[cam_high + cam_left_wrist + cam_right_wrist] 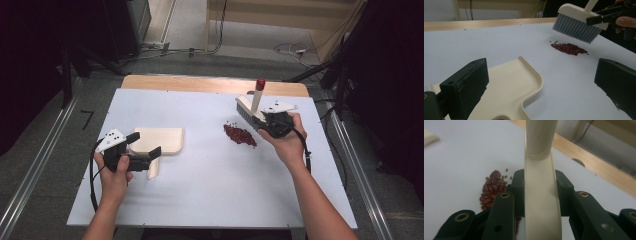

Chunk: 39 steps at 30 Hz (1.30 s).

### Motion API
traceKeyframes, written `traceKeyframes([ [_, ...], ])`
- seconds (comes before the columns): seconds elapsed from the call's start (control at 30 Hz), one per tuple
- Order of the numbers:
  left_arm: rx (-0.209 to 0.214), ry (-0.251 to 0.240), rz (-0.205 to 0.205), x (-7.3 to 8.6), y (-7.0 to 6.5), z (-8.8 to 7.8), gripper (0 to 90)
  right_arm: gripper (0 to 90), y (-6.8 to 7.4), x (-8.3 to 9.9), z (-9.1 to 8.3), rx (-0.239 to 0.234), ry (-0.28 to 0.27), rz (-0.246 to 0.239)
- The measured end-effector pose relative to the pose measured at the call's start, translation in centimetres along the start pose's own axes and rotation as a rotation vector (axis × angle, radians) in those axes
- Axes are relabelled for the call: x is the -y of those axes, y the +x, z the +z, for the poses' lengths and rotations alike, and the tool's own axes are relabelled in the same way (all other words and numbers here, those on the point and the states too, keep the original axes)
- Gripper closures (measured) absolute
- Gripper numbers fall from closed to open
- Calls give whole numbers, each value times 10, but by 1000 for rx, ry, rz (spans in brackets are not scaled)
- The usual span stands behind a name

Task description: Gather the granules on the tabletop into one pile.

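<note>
**Brush held above the beans, dustpan waiting**

Here, the white table [210,190] carries a cream dustpan [159,140], its handle partly hidden behind the left gripper [145,150], whose jaws stand wide around that handle without pressing it. The pan holds nothing. The right gripper [265,122] clamps the brush [248,111], bristles raised just beyond the red beans [240,135]; tiny greenish specks beside them are hard to identify.

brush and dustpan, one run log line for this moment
right gripper: shut on brush | beans: piled | left gripper: open over dustpan
</note>
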State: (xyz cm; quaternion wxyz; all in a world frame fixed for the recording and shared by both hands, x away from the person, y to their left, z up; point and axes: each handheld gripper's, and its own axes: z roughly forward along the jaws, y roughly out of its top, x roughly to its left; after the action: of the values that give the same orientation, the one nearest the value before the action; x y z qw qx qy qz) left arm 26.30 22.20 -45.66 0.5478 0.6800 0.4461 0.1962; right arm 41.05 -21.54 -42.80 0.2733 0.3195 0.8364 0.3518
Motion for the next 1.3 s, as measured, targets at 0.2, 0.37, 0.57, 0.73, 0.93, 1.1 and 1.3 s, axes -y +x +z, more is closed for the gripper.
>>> traceKeyframes([
  [0.2,-2,3,1,0,1,0,0,658,-4,-7,24,-88,18,-160],
  [0.37,-2,1,-3,1,1,0,0,657,3,-3,28,-172,25,-233],
  [0.57,0,3,0,1,0,1,0,658,7,-1,15,-216,38,-270],
  [0.73,1,6,1,1,-1,2,0,657,4,1,3,-222,20,-267],
  [0.93,-1,11,4,1,-1,3,0,657,-2,1,-2,-201,-11,-194],
  [1.1,-2,11,5,1,-1,2,0,657,-3,2,-1,-156,-7,-134],
  [1.3,-1,7,3,1,0,2,0,657,-13,15,-8,-97,-29,17],
])
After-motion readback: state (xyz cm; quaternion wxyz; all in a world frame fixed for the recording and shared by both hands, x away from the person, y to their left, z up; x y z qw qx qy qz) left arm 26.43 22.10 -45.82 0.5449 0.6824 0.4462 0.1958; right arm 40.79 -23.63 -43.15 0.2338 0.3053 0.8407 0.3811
